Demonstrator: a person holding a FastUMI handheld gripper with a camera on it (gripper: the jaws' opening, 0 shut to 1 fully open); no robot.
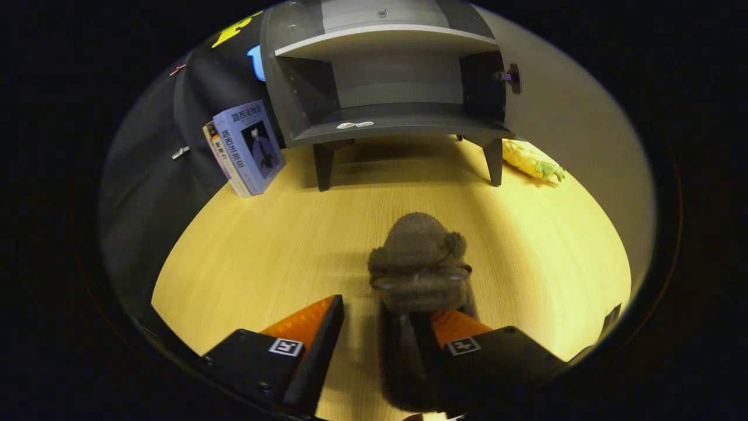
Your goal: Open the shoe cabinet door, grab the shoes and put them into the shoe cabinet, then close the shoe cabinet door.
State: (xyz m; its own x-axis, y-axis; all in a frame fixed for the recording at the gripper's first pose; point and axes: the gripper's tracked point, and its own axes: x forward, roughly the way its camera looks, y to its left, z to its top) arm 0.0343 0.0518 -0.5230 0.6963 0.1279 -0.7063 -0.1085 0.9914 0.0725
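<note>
A handheld gripper [377, 327] is hovering low over a pale wooden floor [245, 257] with its two fingers spread apart, a fuzzy brown slipper [418, 269] lying in the gap but crowding the right finger, which may be touching its side; the left finger is standing clear of it, so nothing is pinched yet. The slipper's long axis is running straight ahead along the fingers, its heel end down between them and its rounded toe, with two small ears, pointing on toward the cabinet; whether a second slipper is lying alongside cannot be told. A stretch of bare floor is separating the toe from one dark shoe cabinet [391, 88] on short legs, its door [578, 140] swung open to the right and two shelves showing, both bare of shoes. Two books [245, 146] are leaning against the booth wall just left of the cabinet, and one yellow-and-green toy [533, 162] is lying by its right leg. The likely next move is closing squarely on the slipper, then carrying it straight forward.
</note>
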